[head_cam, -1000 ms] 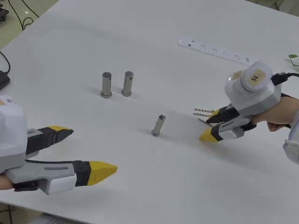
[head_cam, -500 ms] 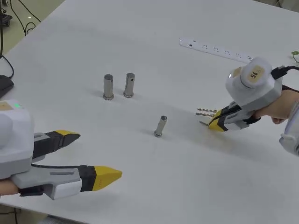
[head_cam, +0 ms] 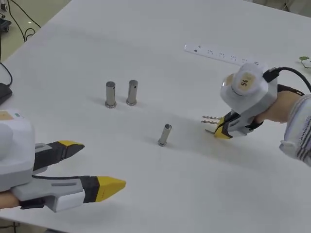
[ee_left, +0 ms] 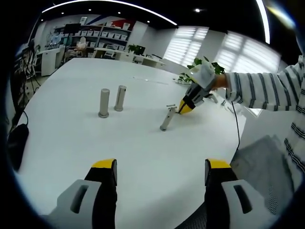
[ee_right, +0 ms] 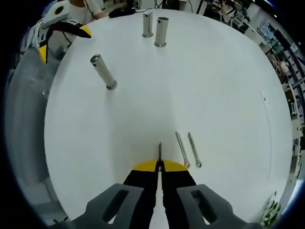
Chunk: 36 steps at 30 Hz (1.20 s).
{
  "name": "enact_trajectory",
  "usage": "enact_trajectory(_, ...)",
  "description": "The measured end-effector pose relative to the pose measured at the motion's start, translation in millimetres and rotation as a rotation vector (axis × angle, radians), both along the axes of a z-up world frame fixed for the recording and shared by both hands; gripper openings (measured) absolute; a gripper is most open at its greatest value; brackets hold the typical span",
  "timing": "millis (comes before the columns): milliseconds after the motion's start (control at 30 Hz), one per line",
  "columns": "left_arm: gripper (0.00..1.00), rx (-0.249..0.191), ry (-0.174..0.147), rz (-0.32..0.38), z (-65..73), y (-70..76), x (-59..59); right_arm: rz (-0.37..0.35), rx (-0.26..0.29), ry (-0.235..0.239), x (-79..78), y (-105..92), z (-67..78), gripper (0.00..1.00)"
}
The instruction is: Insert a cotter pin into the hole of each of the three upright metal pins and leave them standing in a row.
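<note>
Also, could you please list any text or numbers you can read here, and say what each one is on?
"95": on the sticker atop the right gripper, which is shut on a cotter pin; the digits are small, so this is not certain.
Power strip: markings too small to read.
Label on the left gripper: too blurred to read.
</note>
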<state>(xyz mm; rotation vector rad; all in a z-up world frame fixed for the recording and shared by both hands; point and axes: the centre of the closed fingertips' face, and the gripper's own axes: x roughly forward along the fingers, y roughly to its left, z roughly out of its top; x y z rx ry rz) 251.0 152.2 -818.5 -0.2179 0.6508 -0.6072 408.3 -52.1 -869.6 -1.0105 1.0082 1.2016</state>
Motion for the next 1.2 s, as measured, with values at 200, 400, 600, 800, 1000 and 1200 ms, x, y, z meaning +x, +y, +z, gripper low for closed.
enact_trajectory(200, 0.75, -0.011, -0.011, 0.015, 3.3, 2.2, 2.7, -0.063, 0.03, 0.016, 0.8, 0.3, 0.1, 0.03)
enact_trajectory(400, 0.73, -0.008, -0.018, 0.002, 6.1, -0.1, 3.3, -0.096, 0.03, 0.016, 1.0, 0.6, 0.0, 0.02)
enact_trajectory(600, 0.73, -0.041, -0.029, 0.005, 12.9, -3.6, 5.1, -0.103, 0.022, 0.0, 0.2, 0.9, 0.2, 0.02)
enact_trajectory(800, 0.7, -0.043, -0.045, 0.004, 19.9, -2.4, 8.7, -0.119, 0.024, 0.011, -1.9, -0.4, 0.8, 0.02)
enact_trajectory(1000, 0.7, -0.038, -0.05, 0.0, 20.5, -2.3, 9.5, -0.125, 0.031, 0.008, -4.8, -3.8, 6.6, 0.02)
enact_trajectory(1200, 0.64, -0.053, -0.041, -0.005, 19.5, -7.0, 7.5, -0.119, 0.038, -0.011, -10.1, -8.3, 15.4, 0.02)
